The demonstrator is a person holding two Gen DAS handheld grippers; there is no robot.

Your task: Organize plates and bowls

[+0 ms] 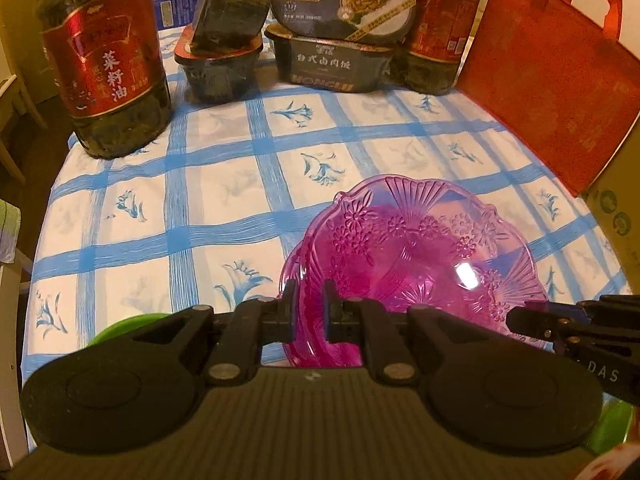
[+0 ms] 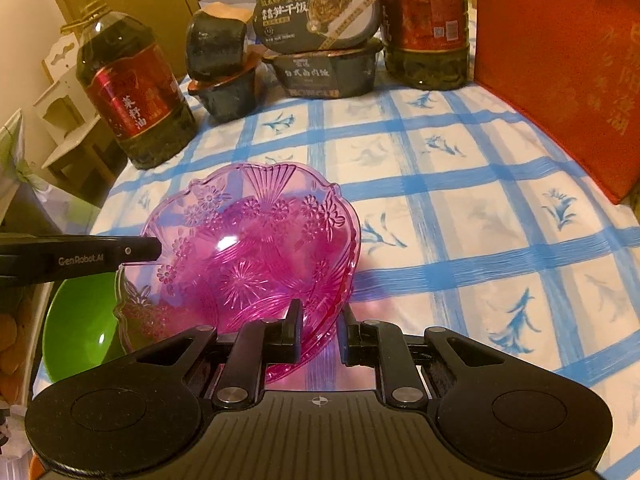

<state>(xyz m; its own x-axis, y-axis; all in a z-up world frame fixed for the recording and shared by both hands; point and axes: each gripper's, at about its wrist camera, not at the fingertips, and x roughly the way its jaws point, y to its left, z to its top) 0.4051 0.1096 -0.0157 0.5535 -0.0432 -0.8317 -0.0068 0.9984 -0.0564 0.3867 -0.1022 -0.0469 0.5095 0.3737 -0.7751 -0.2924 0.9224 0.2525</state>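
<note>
From the left wrist, the left gripper (image 1: 308,300) has its jaws drawn narrow around the near-left rim of the pink bowl (image 1: 416,252), the rim passing up between the two fingers. So the bowl lies ahead and to the right of these jaws, its open face tipped toward the camera. The right gripper (image 1: 516,318) comes in from the right edge at the bowl's opposite rim. A sliver of the green bowl (image 1: 120,326) shows low on the left, just beside the left gripper's body. The tool points steeply down at the checked tabletop (image 1: 240,184).

From the right wrist, the right gripper (image 2: 318,320) is likewise closed narrow on the pink bowl's (image 2: 240,248) near-right rim, with the bowl stretching ahead and to the left. The left gripper (image 2: 152,249) reaches in level from the left and meets the far-left rim. The green bowl (image 2: 80,324) sits below and left of the pink one, which overlaps it; whether the two touch I cannot quite tell. Both hands are equally near, holding opposite rims, so any lowering into the green bowl probably has to go leftward with both together.
</note>
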